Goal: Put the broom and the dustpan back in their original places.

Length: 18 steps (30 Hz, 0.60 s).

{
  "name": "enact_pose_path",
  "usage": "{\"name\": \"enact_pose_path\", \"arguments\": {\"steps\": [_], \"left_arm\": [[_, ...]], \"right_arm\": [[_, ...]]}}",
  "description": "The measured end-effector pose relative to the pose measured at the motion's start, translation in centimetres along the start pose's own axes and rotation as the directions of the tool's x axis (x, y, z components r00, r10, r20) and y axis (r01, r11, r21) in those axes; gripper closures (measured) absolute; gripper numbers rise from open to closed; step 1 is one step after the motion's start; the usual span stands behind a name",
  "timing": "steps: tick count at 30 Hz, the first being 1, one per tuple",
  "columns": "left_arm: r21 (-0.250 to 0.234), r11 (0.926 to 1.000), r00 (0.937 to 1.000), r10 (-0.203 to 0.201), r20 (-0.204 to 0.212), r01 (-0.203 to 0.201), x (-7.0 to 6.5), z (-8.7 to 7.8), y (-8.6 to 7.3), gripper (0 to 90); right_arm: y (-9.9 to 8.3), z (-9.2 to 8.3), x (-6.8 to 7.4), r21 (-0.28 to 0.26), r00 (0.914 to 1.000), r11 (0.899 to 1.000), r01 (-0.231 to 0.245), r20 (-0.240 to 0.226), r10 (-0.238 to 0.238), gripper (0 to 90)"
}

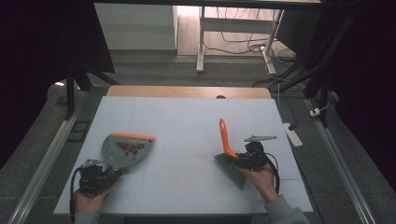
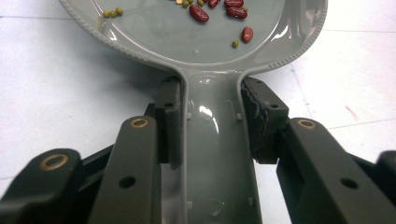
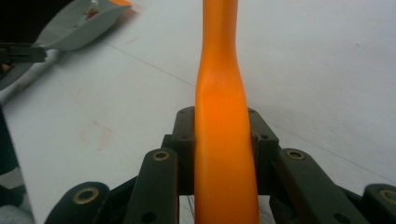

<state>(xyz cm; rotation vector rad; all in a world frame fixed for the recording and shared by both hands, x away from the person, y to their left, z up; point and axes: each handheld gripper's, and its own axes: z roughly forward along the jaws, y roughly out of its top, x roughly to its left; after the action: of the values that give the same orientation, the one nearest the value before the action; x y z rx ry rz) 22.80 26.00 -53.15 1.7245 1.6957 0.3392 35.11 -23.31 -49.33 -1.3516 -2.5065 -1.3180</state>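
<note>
The left gripper [image 2: 212, 135] has its fingers [image 2: 169, 123] pinching the grey handle of the dustpan [image 2: 205, 42], whose pan lies just ahead of them on the bench [image 1: 187, 121], beans [image 2: 200, 13] inside. The right gripper [image 3: 223, 154] pinches the orange handle of the brush [image 3: 223, 93], bristles below the fingers. To finish well, keep the dustpan level so nothing rolls out, and lower the brush gently.

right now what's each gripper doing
left gripper: shut on the grey dustpan handle
right gripper: shut on the orange brush handle
</note>
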Motion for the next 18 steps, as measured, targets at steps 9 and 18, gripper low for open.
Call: {"name": "enact_pose_path", "arguments": {"steps": [9, 18], "left_arm": [[0.008, 1.0, 0.9999, 0.005, -0.013, -0.005, -0.5, 0.3, 0.0, 61.1], [-0.003, 0.9987, 0.9986, 0.051, 0.011, -0.051, -0.7, -0.3, -0.4, 35.5]], "right_arm": [[0.2, 0.4, -2.3, 0.05, 0.9948, 0.999, -0.006, 0.102, 0.001, 63.2], [-0.1, 0.6, -3.3, 0.08, 0.9848, 0.997, 0.017, 0.171, -0.03, 51.1]]}}
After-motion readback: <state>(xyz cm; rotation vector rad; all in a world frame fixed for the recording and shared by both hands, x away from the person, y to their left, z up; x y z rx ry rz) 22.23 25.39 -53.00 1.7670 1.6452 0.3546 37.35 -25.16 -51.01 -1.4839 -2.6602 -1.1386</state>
